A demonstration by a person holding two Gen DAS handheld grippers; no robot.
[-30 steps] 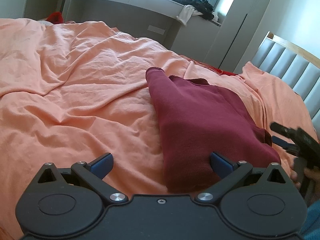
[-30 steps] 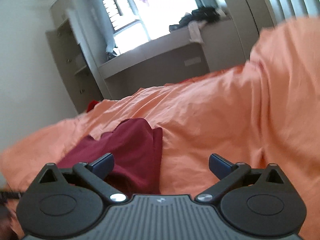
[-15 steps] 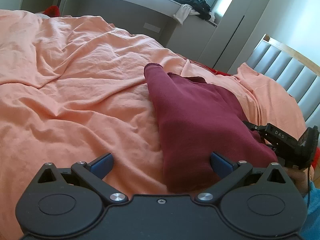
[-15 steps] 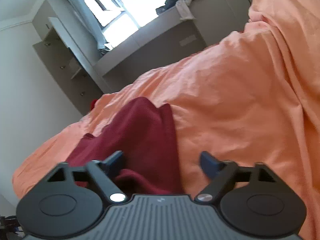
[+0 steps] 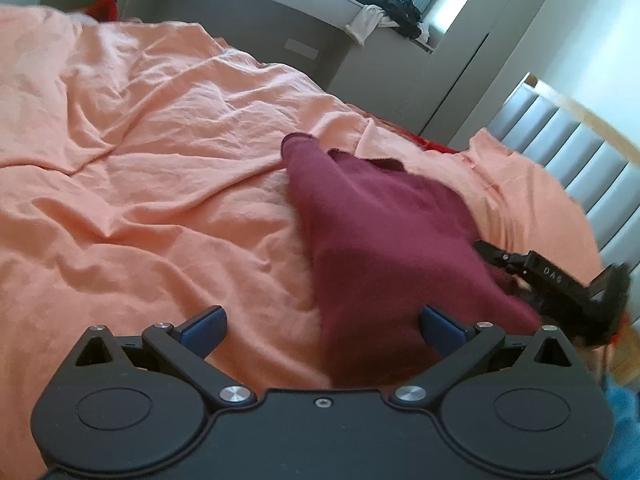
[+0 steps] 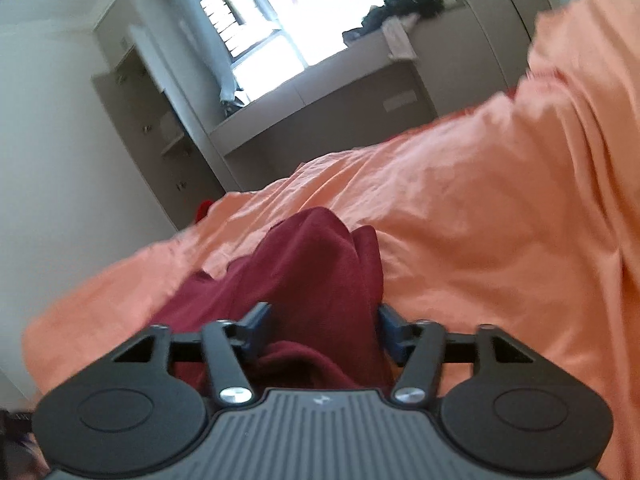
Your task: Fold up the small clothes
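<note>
Both tongs (image 5: 322, 328) (image 6: 322, 326) are black with blue pads (image 5: 202, 326), silver screws and round hubs.

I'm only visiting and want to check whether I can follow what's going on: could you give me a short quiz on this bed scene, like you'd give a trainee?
1. True or false: the left gripper is clamped on the maroon garment.
2. The garment lies on: A, a wooden table; B, an orange bedsheet; C, a blue carpet.
3. Which gripper has the garment bunched between its fingers?

Key
1. False: its jaws stand wide open.
2. B.
3. The right gripper. Its jaws have just been closing, with the cloth between them touching both pads.
</note>
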